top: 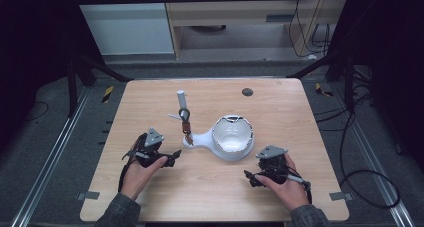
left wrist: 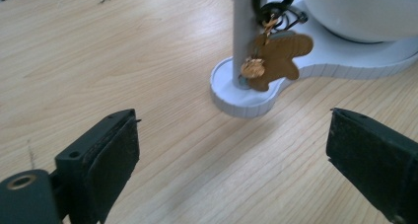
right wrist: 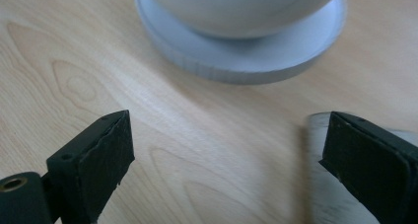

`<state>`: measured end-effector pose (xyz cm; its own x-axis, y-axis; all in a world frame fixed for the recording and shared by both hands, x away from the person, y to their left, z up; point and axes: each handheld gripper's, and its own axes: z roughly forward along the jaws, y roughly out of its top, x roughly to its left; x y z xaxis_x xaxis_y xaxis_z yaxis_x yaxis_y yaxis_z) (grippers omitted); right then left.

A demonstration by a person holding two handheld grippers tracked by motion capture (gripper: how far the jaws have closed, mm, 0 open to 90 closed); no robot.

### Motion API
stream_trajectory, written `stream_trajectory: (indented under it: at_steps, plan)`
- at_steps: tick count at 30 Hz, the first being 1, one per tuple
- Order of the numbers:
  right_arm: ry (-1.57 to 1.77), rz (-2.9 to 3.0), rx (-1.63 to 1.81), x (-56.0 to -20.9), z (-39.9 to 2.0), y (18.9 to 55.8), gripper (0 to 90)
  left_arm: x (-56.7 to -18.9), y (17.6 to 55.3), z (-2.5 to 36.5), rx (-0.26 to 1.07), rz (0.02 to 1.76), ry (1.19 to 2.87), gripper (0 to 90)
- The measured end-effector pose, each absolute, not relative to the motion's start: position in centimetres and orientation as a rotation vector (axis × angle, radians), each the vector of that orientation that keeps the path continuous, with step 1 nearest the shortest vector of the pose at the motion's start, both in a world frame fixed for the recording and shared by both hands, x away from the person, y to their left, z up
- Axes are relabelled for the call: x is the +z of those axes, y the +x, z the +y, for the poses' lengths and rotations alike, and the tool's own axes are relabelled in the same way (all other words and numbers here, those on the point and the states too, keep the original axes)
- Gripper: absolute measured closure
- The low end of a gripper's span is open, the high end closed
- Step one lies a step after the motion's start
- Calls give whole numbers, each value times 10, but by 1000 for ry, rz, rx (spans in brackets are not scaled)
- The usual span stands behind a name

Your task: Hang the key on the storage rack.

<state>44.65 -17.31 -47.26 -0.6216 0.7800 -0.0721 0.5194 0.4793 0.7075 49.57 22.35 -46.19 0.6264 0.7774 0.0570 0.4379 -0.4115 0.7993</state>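
Observation:
A white stand (top: 197, 139) sits mid-table, with an upright post (top: 181, 99) at its left end and a white bowl (top: 232, 134) at its right. Black key rings (top: 184, 114) hang on the post with a brown gingerbread-shaped charm (left wrist: 281, 58) and a small gold disc (left wrist: 253, 67). My left gripper (top: 172, 157) lies left of the stand's post foot (left wrist: 246, 98), open and holding nothing (left wrist: 231, 135). My right gripper (top: 250, 177) is in front of the bowl and to its right, open and holding nothing (right wrist: 226, 140), facing the bowl's round base (right wrist: 246, 56).
The wooden table (top: 150, 197) has a small dark round mark (top: 247, 92) near its far edge. Bare wood lies between the two grippers. Black cables (top: 360, 152) trail on the floor at the right, and metal rails (top: 55, 152) run along the table's left side.

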Motion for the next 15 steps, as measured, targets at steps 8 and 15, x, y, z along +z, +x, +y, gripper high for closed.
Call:
stream_trajectory:
  at_steps: [8,15]
  plan:
    - [1111,2322,866,-440,-201,443,55,-485,502,244,558,1071,2110,54]
    - [1138,2316,826,-433,-216,442,62,-493,504,249,550,1111,2125,53]
